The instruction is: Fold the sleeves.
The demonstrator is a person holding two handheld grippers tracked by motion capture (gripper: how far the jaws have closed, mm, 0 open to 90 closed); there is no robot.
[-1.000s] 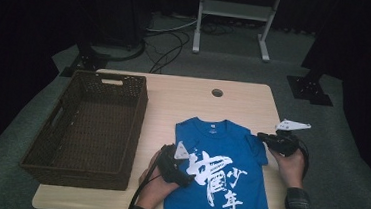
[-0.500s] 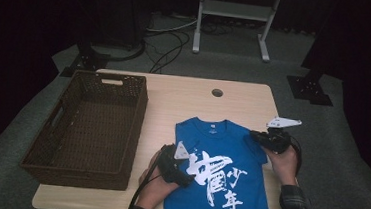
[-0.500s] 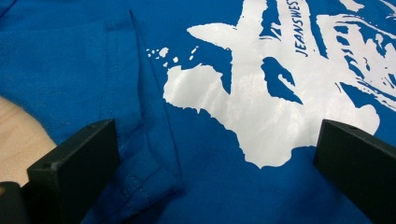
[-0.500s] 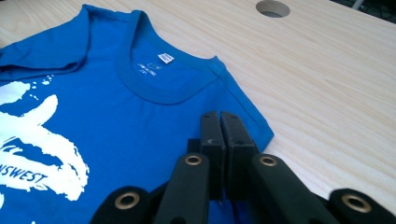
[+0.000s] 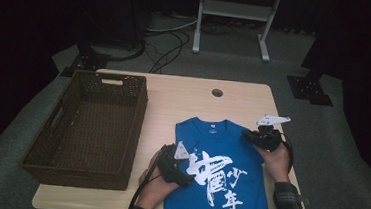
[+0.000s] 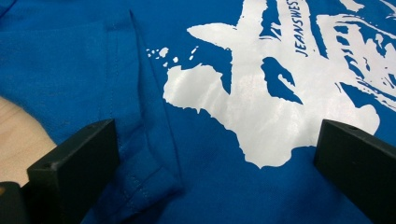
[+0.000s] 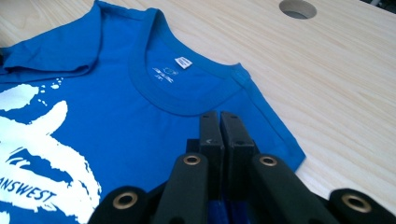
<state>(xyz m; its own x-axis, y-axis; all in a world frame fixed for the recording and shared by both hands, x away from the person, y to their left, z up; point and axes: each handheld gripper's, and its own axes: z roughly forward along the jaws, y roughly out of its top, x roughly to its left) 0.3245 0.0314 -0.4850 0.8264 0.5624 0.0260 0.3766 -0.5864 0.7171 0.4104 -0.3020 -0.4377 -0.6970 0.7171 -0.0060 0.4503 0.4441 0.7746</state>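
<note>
A blue T-shirt (image 5: pixel 217 187) with a white print lies face up on the front right of the wooden table (image 5: pixel 173 101). My left gripper (image 5: pixel 185 174) rests on the shirt's left side, its jaws open wide. In the left gripper view they straddle the folded-in left sleeve (image 6: pixel 140 140) and the edge of the print. My right gripper (image 5: pixel 247 135) is at the shirt's right shoulder. In the right gripper view its jaws (image 7: pixel 219 121) are pressed together just below the collar (image 7: pixel 177 100), with blue sleeve cloth pinched between them.
A dark wicker basket (image 5: pixel 140 106) stands on the left half of the table. A round cable hole (image 5: pixel 217 93) sits near the table's far edge. Beyond the table are floor cables and a metal stand (image 5: pixel 233 18).
My right gripper has moved left, inward over the shirt, drawing the right sleeve in with it. The left gripper has stayed where it was.
</note>
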